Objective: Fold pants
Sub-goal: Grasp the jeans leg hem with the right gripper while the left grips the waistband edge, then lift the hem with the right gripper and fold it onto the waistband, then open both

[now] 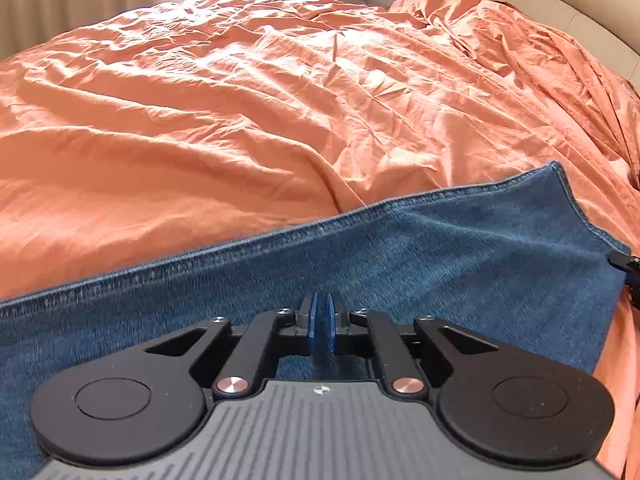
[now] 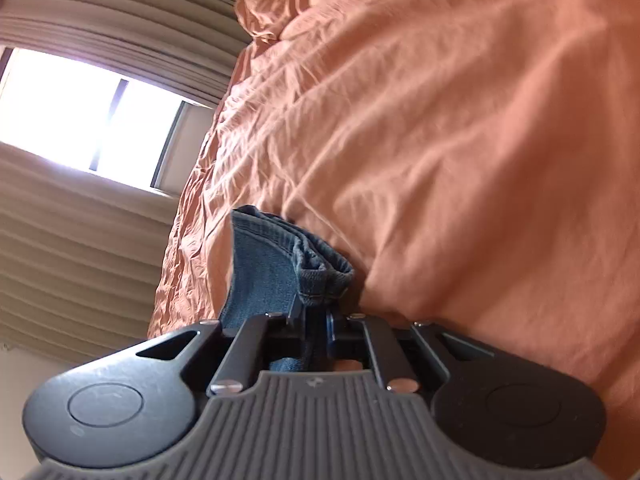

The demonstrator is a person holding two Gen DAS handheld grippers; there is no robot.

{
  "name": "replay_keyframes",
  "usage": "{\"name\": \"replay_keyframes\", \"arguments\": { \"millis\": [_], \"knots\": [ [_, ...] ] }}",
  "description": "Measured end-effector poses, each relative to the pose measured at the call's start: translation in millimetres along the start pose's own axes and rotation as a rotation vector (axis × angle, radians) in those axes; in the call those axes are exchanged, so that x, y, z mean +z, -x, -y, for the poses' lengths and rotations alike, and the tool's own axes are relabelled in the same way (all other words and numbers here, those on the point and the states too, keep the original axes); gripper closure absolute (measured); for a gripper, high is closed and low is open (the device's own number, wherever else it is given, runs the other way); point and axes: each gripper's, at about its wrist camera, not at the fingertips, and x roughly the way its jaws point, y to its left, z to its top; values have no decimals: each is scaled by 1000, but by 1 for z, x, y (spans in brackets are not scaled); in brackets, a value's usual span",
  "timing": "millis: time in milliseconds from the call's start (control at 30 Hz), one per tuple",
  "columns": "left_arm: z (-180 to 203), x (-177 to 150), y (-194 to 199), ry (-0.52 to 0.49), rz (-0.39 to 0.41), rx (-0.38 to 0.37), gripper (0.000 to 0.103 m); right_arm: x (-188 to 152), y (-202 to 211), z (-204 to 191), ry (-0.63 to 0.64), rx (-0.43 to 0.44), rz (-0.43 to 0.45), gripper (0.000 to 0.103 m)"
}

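Blue denim pants [image 1: 400, 264] lie across the near part of an orange bedsheet [image 1: 240, 120], with a stitched seam along their far edge. My left gripper [image 1: 320, 322] sits low over the denim, its blue pads [image 1: 311, 320] nearly together with a thin strip of denim between them. At the right edge of the left wrist view, my right gripper's black fingertips [image 1: 624, 264] hold the pants' corner. In the right wrist view, my right gripper [image 2: 318, 316] is shut on a bunched, hemmed end of the pants [image 2: 280, 264], which rises from its jaws.
The rumpled orange sheet [image 2: 460, 140] covers the whole bed. Beige curtains [image 2: 80, 240] and a bright window [image 2: 80, 120] stand beyond the bed's far side. A beige padded headboard [image 1: 560, 4] curves along the bed's right.
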Motion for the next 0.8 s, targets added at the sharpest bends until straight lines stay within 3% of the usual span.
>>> {"name": "replay_keyframes", "arguments": {
  "millis": [300, 467, 567, 800],
  "knots": [
    [5, 21, -30, -69, 0, 45, 99, 5, 7, -39, 114, -19, 9, 100],
    [9, 18, -20, -60, -5, 33, 101, 6, 14, -68, 201, -31, 17, 100],
    [20, 5, -3, -69, -21, -4, 101, 6, 22, -93, 260, -27, 27, 100],
    [45, -60, 46, -68, -40, -119, 101, -11, 45, -167, 458, -2, 58, 100]
  ]
}}
